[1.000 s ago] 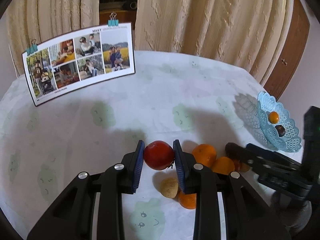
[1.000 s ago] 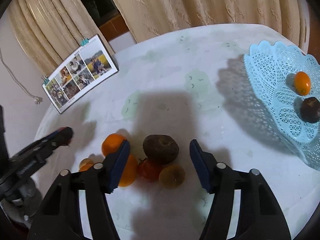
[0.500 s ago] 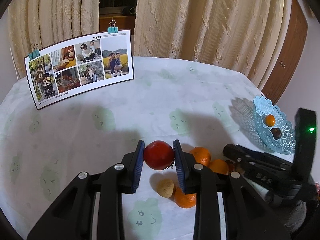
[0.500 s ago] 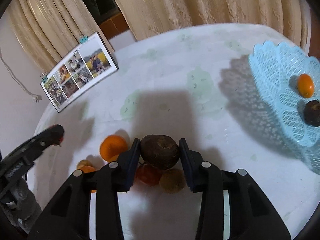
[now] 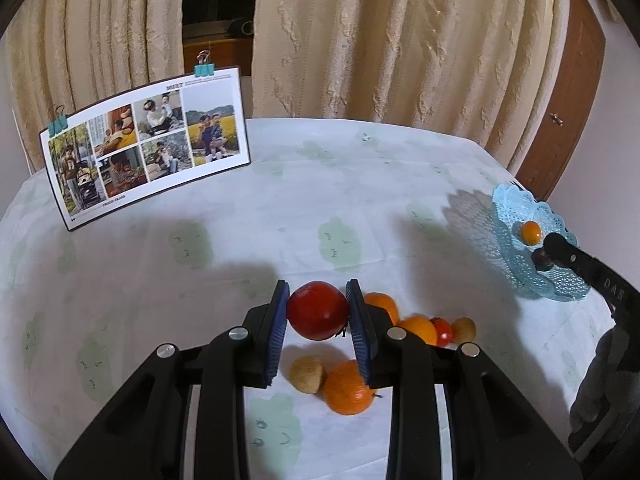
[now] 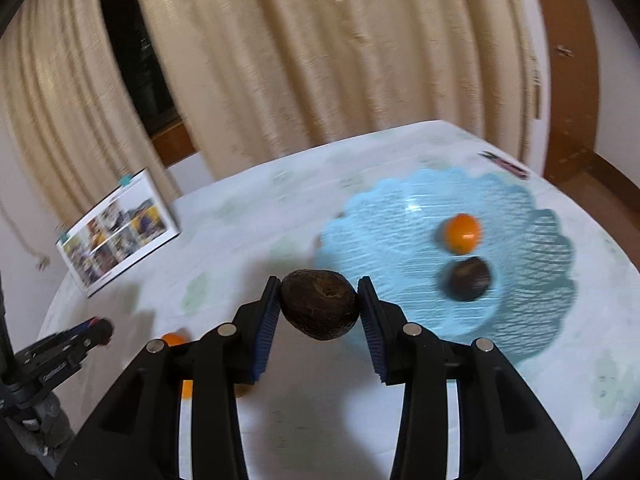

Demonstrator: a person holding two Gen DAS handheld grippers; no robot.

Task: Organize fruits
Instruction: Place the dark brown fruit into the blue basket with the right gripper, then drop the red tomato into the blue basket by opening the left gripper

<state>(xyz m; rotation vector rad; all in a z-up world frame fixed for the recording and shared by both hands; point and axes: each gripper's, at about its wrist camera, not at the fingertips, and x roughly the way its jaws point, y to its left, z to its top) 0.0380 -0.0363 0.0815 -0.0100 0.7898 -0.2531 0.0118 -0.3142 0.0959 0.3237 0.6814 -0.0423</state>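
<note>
The right gripper holds a dark brown, rough-skinned round fruit between its blue-padded fingers, which press on its two sides, so the fruit hangs free above the bench. It is held this way, I think, because it goes to the light blue lace-pattern plastic basket, where a small orange fruit and another dark brown fruit already lie close to each other. The gripper points forward toward the near rim of the basket and is held level. The right view is blurred, which suggests fast movement.

The left gripper has its fingers closed on a shiny red round fruit, also lifted off the bench covered with a white cloth with pale green prints. Under and beside it the loose pile remains on the cloth: a large orange, a small tan fruit touching it, two more oranges, a small red tomato-like fruit and another tan fruit. This gripper is level and points to the far side of the bench, where a photo card with teal clips stands. The basket is well apart, to the right.

By my judgement, the sorting is only at its beginning, as most fruits are not yet in the basket.
</note>
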